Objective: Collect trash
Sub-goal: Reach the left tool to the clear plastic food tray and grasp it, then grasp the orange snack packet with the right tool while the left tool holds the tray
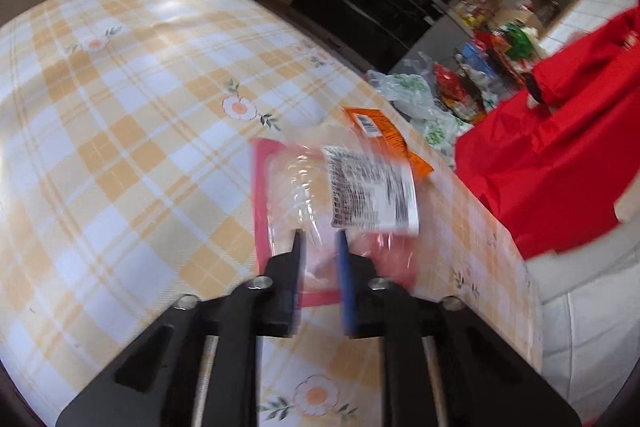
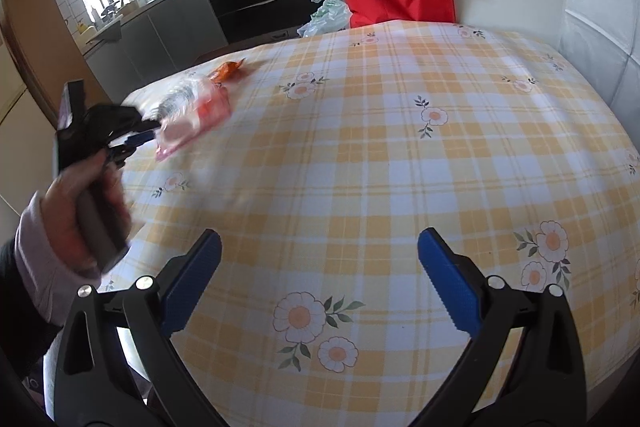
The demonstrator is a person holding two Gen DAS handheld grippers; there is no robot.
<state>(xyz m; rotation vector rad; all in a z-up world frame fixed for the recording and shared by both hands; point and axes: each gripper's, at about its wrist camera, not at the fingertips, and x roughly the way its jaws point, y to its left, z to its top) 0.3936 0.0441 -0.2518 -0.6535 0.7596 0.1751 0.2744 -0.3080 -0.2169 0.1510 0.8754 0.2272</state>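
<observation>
Closed on the near edge of a clear crinkled plastic wrapper with pink borders and a white printed label [image 1: 336, 199], the left hand-held gripper [image 1: 320, 243] at the far-left side of a table under a yellow-and-white checked cloth with daisies [image 2: 360, 147]. Pinched between the blue pads, the wrapper's lower end; its long axis running straight away from the jaws toward the table's far edge, label end farthest out. Just beyond it and touching or nearly so, a crumpled orange foil wrapper with a barcode [image 1: 384, 135], unclaimed, close to the table edge. Hovering wide open and empty over bare cloth, the right hand-held gripper [image 2: 320, 267], well apart from both pieces of litter, which lie up and to its left. Nearer to the orange scrap by a clear margin: the left hand [image 2: 80, 203], already occupied. Beside the table, a red fabric bag or cloth [image 1: 552, 155], likely the place for the rubbish, though its mouth not visible. Probable next step a lift of the pinched wrapper clear of the cloth; chief risk a thin slippery film sliding out of the pads.
</observation>
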